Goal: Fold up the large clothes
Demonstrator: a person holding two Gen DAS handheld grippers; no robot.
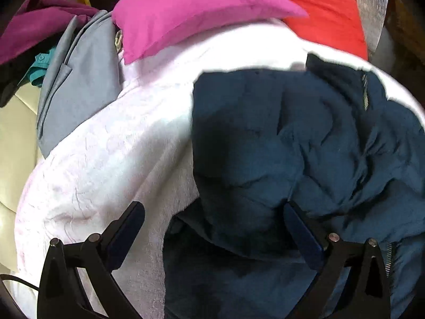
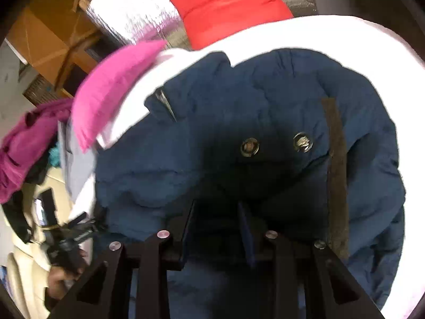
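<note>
While the navy puffer jacket (image 1: 292,143) lies crumpled on a white towel-like cloth (image 1: 101,164), the left tool (image 1: 212,212) hangs over the jacket's left edge with its jaws spread wide and nothing gripped; one finger is above the white cloth, the other above the blue fabric. A zipper (image 1: 366,93) shows on the jacket's far right side in the left wrist view.

From the right wrist view, the right tool (image 2: 216,212) has its jaws narrowed around a dark fold of the jacket (image 2: 265,101); whether the pads actually press on the fabric I cannot tell, as that spot is in deep shadow. Two metal snaps (image 2: 249,146) sit just beyond its fingertips, beside a dark fastening strip (image 2: 336,159).

Behind the jacket lie a pink pillow (image 1: 191,8) and a red pillow (image 1: 326,18). To the left are a grey garment (image 1: 79,87), a magenta garment (image 1: 34,24) and a bit of teal cloth (image 1: 39,66).
</note>
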